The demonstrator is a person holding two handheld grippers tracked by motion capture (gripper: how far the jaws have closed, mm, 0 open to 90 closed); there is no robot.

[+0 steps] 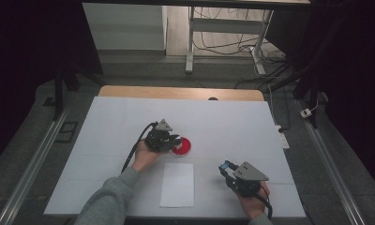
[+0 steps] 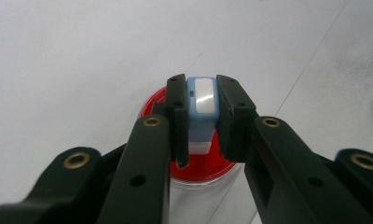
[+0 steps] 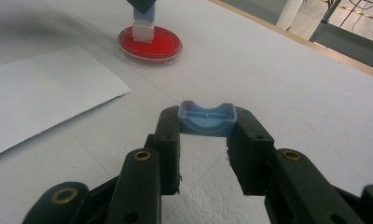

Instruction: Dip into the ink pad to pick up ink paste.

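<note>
The left tool (image 2: 202,116) pinches a small light-blue and white plastic stamp block (image 2: 201,105) over a round, clear, shallow dish of red ink (image 1: 182,146), while the right tool (image 3: 207,135) pinches a light-blue plastic cap (image 3: 207,119) near the front right of the worktop (image 1: 232,117). A white sheet of paper (image 1: 177,184) lies between the two hands, near the front edge of the white-covered, wooden-rimmed worktop. Beyond it are a grey floor with trailing cables (image 1: 232,44), metal rails at either side, white desk legs and dark surroundings.
</note>
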